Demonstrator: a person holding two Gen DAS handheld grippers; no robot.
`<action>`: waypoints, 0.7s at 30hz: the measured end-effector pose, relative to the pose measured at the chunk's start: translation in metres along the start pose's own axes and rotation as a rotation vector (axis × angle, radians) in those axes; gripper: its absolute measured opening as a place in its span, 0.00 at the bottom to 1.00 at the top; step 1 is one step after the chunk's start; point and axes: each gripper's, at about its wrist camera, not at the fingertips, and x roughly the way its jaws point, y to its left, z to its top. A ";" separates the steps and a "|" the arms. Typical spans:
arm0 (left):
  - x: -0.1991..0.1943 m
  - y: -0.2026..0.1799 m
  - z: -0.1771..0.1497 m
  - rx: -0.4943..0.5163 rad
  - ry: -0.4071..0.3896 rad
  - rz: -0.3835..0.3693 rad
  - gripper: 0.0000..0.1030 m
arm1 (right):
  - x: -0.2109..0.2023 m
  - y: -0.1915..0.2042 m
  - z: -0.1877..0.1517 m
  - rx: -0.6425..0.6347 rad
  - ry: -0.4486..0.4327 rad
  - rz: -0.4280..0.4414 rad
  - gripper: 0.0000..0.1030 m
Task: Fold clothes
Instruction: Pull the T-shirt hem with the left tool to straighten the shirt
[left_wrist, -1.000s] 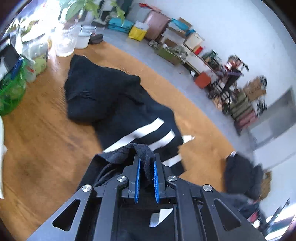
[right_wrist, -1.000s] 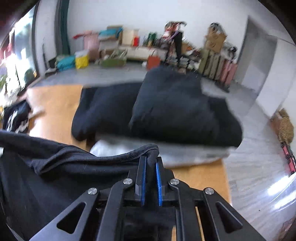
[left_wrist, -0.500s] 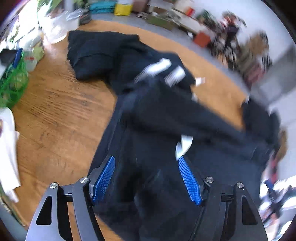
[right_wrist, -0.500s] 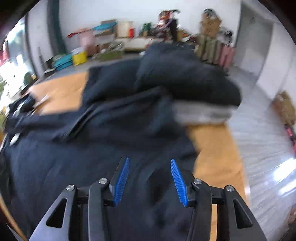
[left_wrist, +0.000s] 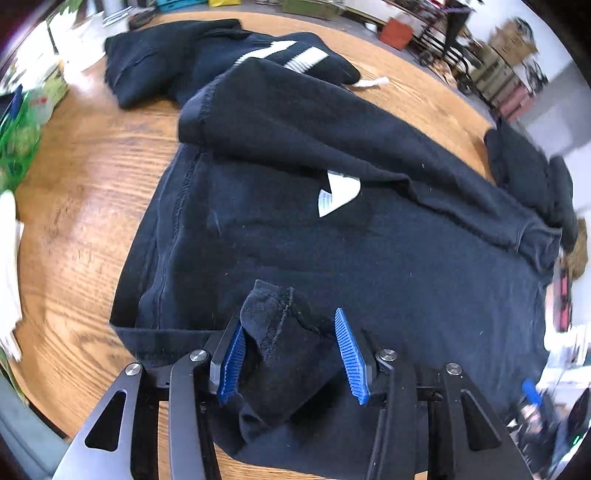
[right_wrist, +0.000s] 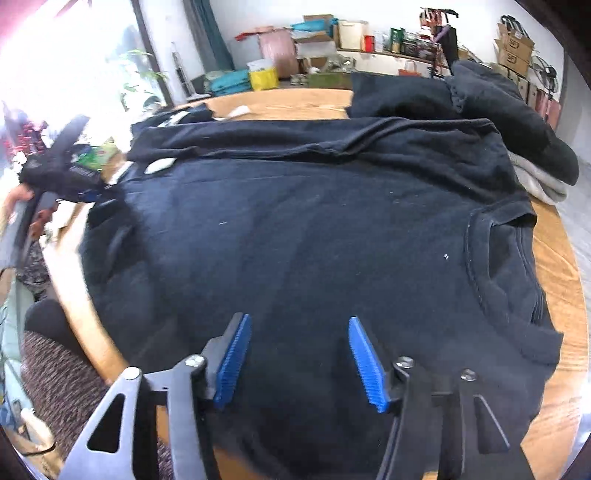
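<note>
**Dark T-shirt spread flat, both my grippers released above its near edge**

Left-wrist view: my left gripper (left_wrist: 291, 350) stands part open, its jaws having just been closing; a bunched flap of the T-shirt (left_wrist: 332, 240) lies loose between them, unpinched. The shirt's long axis runs from lower left to right of frame on the wooden table (left_wrist: 85, 177). Right-wrist view: my right gripper (right_wrist: 299, 356), jaws just opening, holds nothing; the collar (right_wrist: 495, 266) lies at right, nearer this hand. Fabric is navy, lint-flecked, far edge folded over.

Both wrist views look down (close) onto shirt (left_wrist: 369, 258).
</note>
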 end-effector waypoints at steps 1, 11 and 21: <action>0.000 0.000 0.000 -0.009 -0.002 0.014 0.48 | -0.006 0.003 -0.005 -0.004 -0.007 0.012 0.63; -0.052 0.020 -0.055 -0.022 -0.108 0.030 0.06 | -0.032 -0.011 -0.024 0.020 -0.022 -0.026 0.67; -0.102 0.058 -0.155 -0.068 -0.073 -0.044 0.08 | -0.042 -0.040 -0.051 0.127 -0.006 -0.086 0.67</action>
